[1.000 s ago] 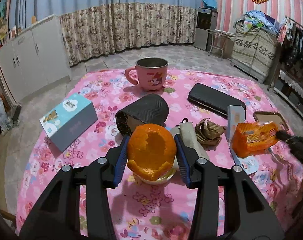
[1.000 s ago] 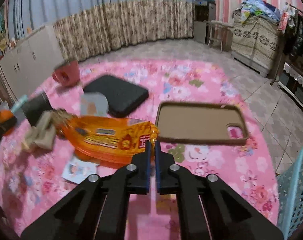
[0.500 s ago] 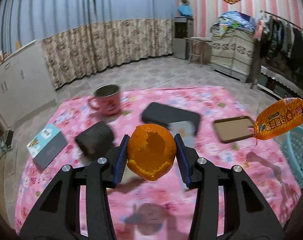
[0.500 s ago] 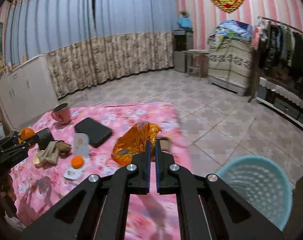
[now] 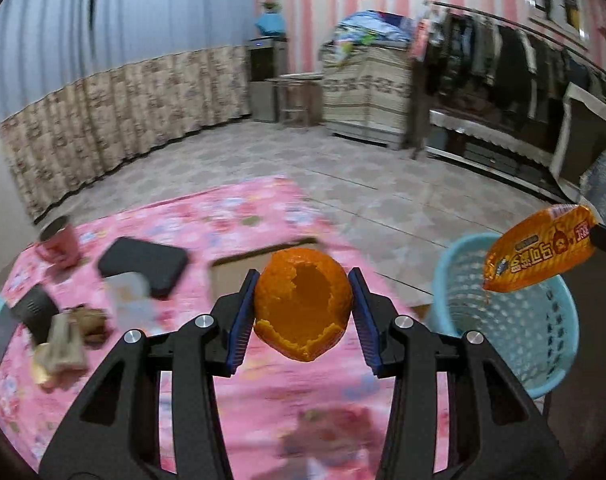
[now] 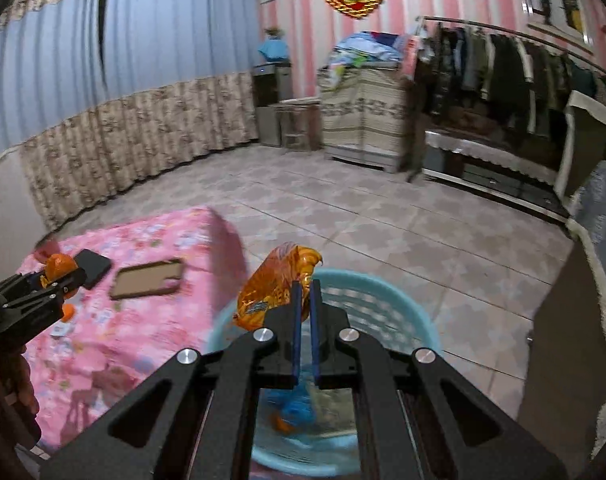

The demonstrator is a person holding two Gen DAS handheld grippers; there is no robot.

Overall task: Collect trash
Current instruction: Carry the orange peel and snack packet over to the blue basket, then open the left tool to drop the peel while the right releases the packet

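My left gripper (image 5: 303, 308) is shut on a hollow orange peel (image 5: 303, 304) and holds it above the pink floral table (image 5: 231, 224), near its right edge. My right gripper (image 6: 305, 292) is shut on an orange snack wrapper (image 6: 271, 288) and holds it over the light blue trash basket (image 6: 383, 300). In the left wrist view the wrapper (image 5: 539, 252) hangs above the basket (image 5: 543, 344). The basket holds some trash at its bottom (image 6: 299, 412). The left gripper with the peel also shows in the right wrist view (image 6: 57, 270).
On the table lie a pink mug (image 5: 59, 240), a black case (image 5: 143, 264), a brown phone case (image 6: 147, 278), a small black speaker (image 5: 35, 312) and crumpled paper scraps (image 5: 75, 332). Tiled floor surrounds the table. A grey chair edge (image 6: 599, 240) stands at right.
Both grippers have swung right, away from the table's middle. The wrapper has moved from beside the table to over the basket. The peel has moved toward the table's right edge.
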